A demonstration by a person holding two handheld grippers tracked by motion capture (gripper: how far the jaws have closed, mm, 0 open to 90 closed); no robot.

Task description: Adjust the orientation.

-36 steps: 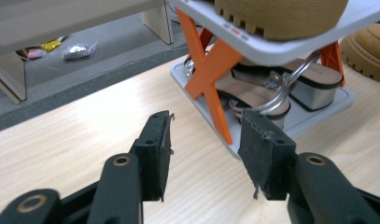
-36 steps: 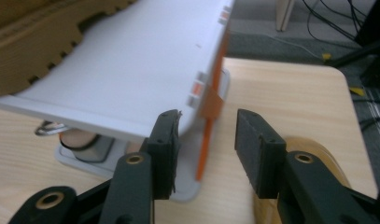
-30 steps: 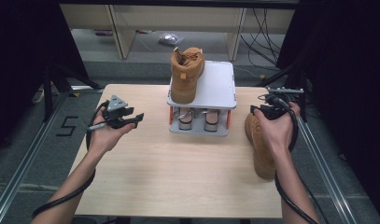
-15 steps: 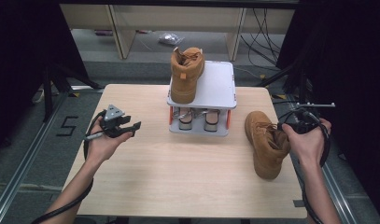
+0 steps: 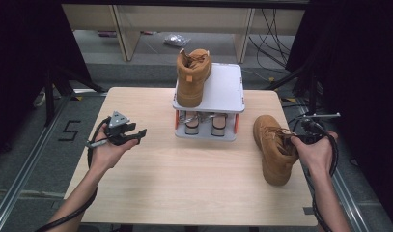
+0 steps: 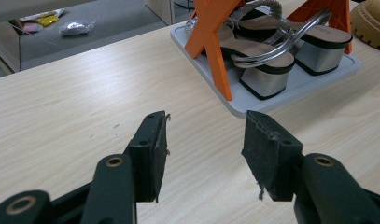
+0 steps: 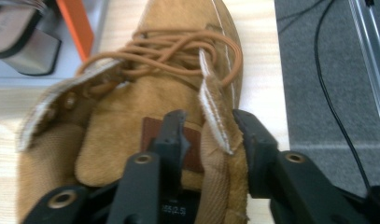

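Tan suede boot on the table's right side.
It lies laced, toe toward the near edge, its collar wall between black jaws.

Spread left tongs over bare wooden table, heeled sandals on orange-legged rack beyond.

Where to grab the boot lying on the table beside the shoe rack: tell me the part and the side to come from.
Take the boot by the collar wall at its ankle opening, coming from the right edge of the table. It lies with its toe toward the person, and that thin upright wall fits between two jaws. The right tool already straddles it, one jaw inside and one outside, and has just been closing.
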